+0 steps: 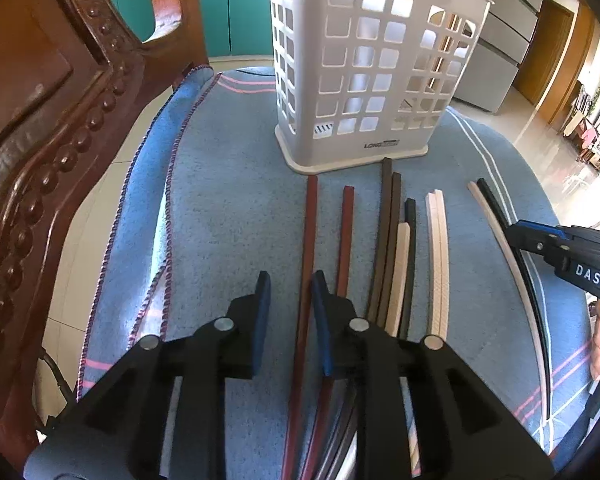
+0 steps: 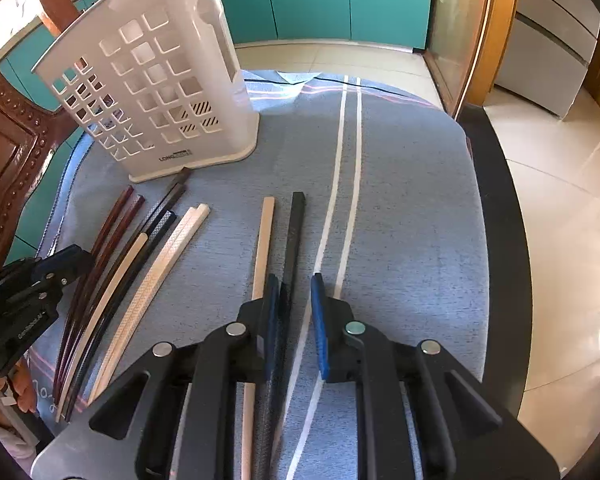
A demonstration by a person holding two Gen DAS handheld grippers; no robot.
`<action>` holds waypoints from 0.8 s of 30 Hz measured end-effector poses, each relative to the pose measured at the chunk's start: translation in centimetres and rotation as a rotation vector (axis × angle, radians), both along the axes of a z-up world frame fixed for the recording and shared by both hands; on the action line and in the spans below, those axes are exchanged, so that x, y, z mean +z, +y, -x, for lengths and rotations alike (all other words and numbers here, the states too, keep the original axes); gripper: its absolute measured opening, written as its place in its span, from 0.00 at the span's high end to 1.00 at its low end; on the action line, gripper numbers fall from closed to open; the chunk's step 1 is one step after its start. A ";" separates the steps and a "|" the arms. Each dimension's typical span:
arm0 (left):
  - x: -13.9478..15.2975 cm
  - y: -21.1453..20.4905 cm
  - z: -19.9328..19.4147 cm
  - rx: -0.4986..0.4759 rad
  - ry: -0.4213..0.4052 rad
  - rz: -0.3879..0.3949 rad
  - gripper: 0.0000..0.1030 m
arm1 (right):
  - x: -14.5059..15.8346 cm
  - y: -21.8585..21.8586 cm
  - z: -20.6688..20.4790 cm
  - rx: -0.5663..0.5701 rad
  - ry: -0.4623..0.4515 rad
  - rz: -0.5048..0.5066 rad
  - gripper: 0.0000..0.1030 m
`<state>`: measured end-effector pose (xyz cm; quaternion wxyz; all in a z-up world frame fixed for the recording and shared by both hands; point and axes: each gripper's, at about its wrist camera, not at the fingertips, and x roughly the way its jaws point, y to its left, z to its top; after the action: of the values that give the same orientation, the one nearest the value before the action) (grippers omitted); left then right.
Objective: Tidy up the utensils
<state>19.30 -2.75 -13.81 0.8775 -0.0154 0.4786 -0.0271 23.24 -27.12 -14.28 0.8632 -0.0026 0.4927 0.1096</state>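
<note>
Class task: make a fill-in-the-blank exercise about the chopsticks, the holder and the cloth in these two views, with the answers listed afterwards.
1. The white utensil holder has walls pierced with square ____.
2. The chopsticks lie on a ____ cloth.
3. The two reddish-brown chopsticks lie on the ____ side of the row in the left wrist view.
4. Apart from the others, a beige chopstick lies beside a ____ one.

Missing words: holes; blue; left; black

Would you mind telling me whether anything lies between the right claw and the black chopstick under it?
Nothing visible does: the right claw is open directly over the black chopstick, with only the beige chopstick alongside.
</note>
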 end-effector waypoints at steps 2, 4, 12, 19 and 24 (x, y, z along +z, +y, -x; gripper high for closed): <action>-0.2 0.1 -0.4 0.001 0.001 -0.003 0.76 | -0.3 0.5 0.3 0.007 -0.008 0.028 0.83; -0.2 -0.1 -0.8 0.000 -0.005 -0.013 0.73 | -0.4 1.1 0.6 0.016 -0.026 0.070 0.82; -0.4 -2.0 -2.1 0.003 -0.037 -0.106 0.64 | -0.6 2.4 0.9 0.020 -0.067 0.139 0.73; -0.3 -3.0 -3.2 0.007 -0.039 -0.154 0.62 | -0.6 3.0 0.3 0.001 -0.117 0.166 0.66; -0.2 -2.4 -3.8 0.007 -0.011 -0.088 0.71 | -0.4 2.9 -0.3 -0.002 -0.104 0.131 0.69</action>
<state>23.09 -5.15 -14.04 0.8801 0.0216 0.4743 -0.0032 23.53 -24.23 -14.72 0.8858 -0.0643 0.4533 0.0761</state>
